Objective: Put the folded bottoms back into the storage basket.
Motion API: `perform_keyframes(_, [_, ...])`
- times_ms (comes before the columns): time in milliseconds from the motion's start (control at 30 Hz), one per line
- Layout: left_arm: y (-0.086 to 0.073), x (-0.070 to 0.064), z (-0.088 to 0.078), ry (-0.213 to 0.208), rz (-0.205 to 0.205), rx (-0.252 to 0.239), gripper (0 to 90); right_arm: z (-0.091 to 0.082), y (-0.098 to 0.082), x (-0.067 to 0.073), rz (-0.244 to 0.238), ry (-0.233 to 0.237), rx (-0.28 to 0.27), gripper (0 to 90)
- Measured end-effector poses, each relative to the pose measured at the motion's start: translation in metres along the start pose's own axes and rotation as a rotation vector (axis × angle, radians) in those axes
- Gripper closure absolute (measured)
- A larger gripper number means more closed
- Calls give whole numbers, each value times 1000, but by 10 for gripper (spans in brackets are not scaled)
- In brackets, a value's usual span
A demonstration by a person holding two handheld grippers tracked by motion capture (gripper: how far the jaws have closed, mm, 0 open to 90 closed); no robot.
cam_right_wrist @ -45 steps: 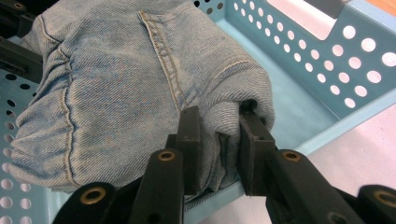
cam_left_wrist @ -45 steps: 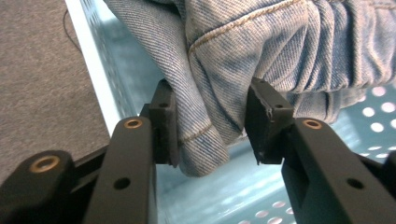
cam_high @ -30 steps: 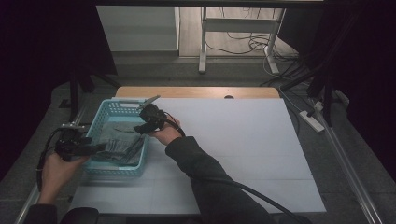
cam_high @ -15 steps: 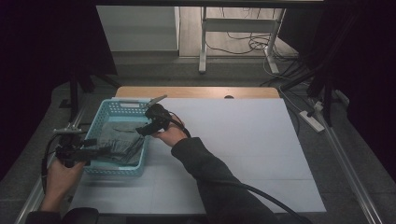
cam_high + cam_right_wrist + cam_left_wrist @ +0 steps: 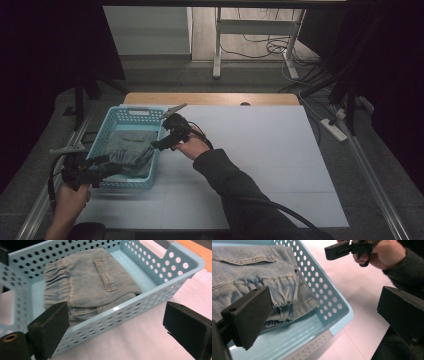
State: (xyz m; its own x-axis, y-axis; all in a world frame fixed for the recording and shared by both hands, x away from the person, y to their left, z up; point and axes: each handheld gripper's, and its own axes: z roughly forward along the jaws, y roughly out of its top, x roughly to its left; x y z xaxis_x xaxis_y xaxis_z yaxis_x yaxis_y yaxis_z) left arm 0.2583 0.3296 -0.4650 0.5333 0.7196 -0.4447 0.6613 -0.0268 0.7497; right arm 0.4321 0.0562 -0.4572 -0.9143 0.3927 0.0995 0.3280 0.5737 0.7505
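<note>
The left gripper (image 5: 107,164) has just been opening its jaws; they now stand wide apart with nothing between them. It hangs by the near left corner of the blue basket (image 5: 131,112). The right gripper (image 5: 160,145) has also just been opening, and its jaws are apart and empty too. It sits just outside the basket's right wall, over the white table (image 5: 260,150).

The folded jeans (image 5: 129,150) lie flat inside the basket, near its front end. They look let go and settled, so the job now seems to be pulling both hands away.

To do that well, lift the jaws a little first, so no pad catches the cloth or the holes in the basket wall. Move slowly, so the light basket does not slide.

The basket sits at the table's left side, close to the left edge, so the left hand has little room there. The right side of the table is wide and bare, which gives the right hand a good way out.
</note>
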Motion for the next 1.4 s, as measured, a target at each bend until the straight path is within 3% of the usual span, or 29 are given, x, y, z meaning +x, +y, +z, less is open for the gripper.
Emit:
perform_keyframes(133, [-6,-8,0,26,44,8,0,-5,-4,3,-12,14,8,29])
perform_keyframes(267, [-12,-14,-1,16,58,5,0,-9,-8,6,-27,17,8,13])
perform_keyframes(500, [-22,-21,-7,28,59,13,0,-13,-18,13,-71,23,31,0])
perform_keyframes(733, [-34,-25,-12,45,67,16,0,-19,-27,15,-66,21,34,0])
perform_keyframes(900, [-43,-26,-11,49,64,47,0,-26,-33,15,-67,20,41,0])
perform_keyframes(1200, [-42,-30,-10,81,91,57,0,-38,-44,16,-68,20,35,0])
perform_keyframes(1400, [-42,-30,-10,72,90,57,0,-43,-55,13,-78,12,42,0])
